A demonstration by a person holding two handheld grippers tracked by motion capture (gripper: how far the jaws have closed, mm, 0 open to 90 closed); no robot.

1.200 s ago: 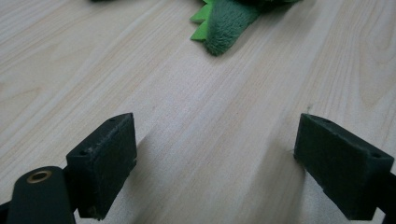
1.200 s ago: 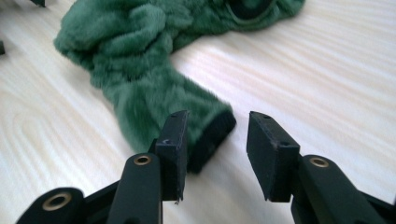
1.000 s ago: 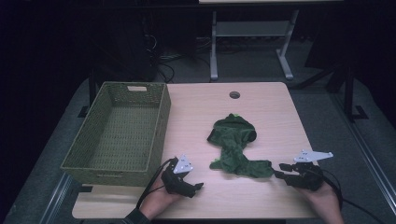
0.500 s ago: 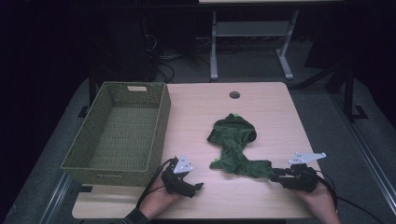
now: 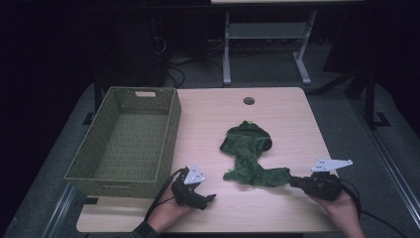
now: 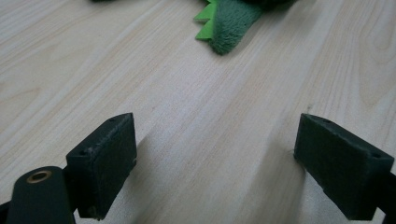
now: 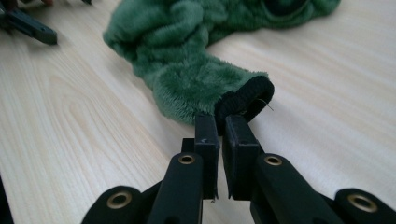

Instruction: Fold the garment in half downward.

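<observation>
One wicker basket (image 5: 124, 139) left, green garment (image 5: 250, 156) central

I see bare worktop (image 5: 218, 124) between basket (image 5: 124, 139) and green garment (image 5: 250, 153); the basket blocks my left side.

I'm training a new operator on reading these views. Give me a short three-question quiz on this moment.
1. True or false: the left gripper is open, with nothing between its jaws.
2. What does the right gripper pinch? A) the basket's rim B) the black cuff of the green garment C) a cable
3. Fill in: the basket stands at the table's ____ side in the high view.

Key: 1 true; 2 B, the green garment; 3 left.
</observation>
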